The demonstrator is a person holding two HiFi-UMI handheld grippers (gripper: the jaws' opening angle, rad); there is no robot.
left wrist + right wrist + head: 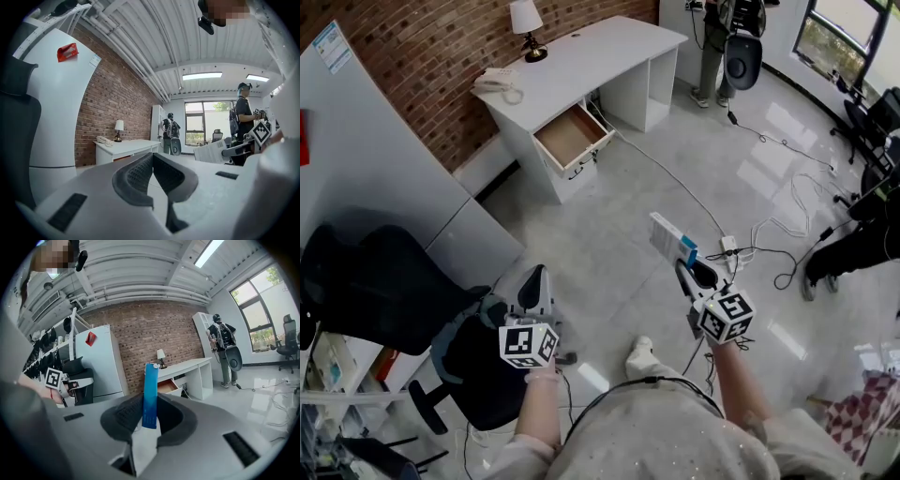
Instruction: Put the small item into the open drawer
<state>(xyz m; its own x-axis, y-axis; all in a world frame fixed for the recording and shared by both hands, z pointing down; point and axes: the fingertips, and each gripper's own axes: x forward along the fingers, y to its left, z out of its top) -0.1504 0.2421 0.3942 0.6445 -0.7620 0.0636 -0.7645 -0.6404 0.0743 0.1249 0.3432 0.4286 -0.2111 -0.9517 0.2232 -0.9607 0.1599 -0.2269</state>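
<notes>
A small flat box (671, 240), white with a blue end, stands upright between the jaws of my right gripper (683, 269), which is shut on it. In the right gripper view the box's blue edge (150, 394) rises between the pads. The open wooden drawer (570, 137) juts from the white desk (600, 52) far ahead across the floor, and the drawer (168, 386) also appears past the box. My left gripper (535, 289) hangs low at the left, shut and holding nothing, its jaw tips meeting (152, 157).
A lamp (525, 23) and a telephone (495, 82) stand on the desk. A black office chair (384, 291) is close at my left beside a grey cabinet (375, 159). Cables (769, 244) and a power strip (728, 246) lie on the floor at right. People stand at the back (712, 47) and right (853, 246).
</notes>
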